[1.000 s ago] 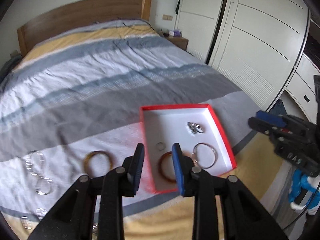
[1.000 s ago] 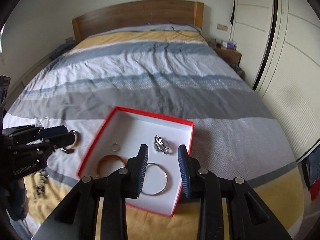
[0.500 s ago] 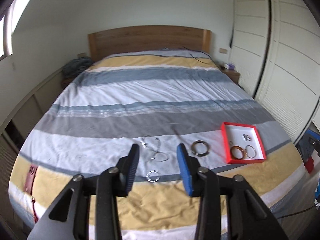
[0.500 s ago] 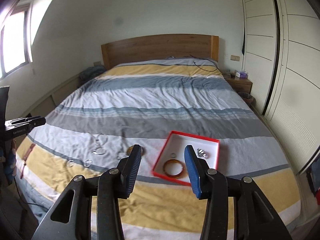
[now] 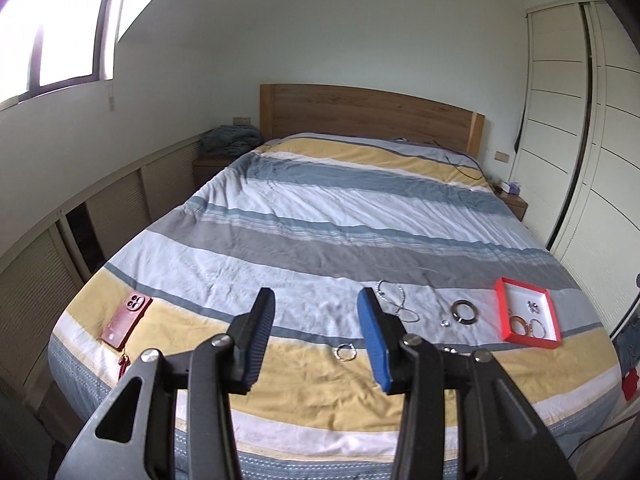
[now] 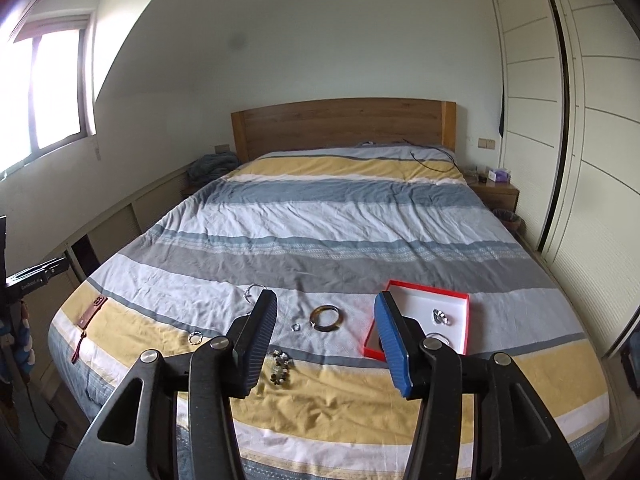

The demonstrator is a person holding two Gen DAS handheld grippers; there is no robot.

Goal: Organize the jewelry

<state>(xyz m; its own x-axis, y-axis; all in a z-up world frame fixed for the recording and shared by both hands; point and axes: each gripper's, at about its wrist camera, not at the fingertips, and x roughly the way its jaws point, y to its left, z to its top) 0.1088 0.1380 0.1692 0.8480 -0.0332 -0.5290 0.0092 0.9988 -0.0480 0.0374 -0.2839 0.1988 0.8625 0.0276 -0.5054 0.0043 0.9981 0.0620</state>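
A: Where does the jewelry lie?

B: Along the near end of the bed [image 6: 352, 216], on its striped cover. The red box [image 6: 424, 290] with the white inside sits to the right. In it I see a silver cluster [image 6: 440, 317], a thin silver bangle [image 5: 538, 326] and an amber bangle [image 5: 520, 323]. In the right wrist view the gripper's blue finger covers the box's near left corner.

A: And outside the box?

B: A dark tortoiseshell bangle [image 6: 326, 319] lies just left of the box, apart from it. A small ring [image 6: 295, 327] is beside that. Further left a chain bracelet [image 5: 394, 300] is looped on the white stripe, partly behind a finger in both views. A silver ring [image 5: 345, 351] rests on the yellow stripe, and a beaded piece [image 6: 280, 366] lies near the bed's foot.

A: The grippers?

B: Both hang above the foot of the bed, well back from everything. The left gripper [image 5: 316, 336] has its fingers spread with nothing between them. The right gripper [image 6: 326, 340] is also empty, and its jaws are opening.

A: Anything else around?

B: A red phone [image 5: 126, 322] with a strap lies at the bed's near left corner. Beyond are the wooden headboard [image 6: 344, 126], a black cable [image 6: 432, 160] on the far end of the cover, a nightstand [image 6: 496, 192] on the right and white wardrobe doors [image 6: 592, 140] along that wall. A window [image 5: 64, 32] is on the left.
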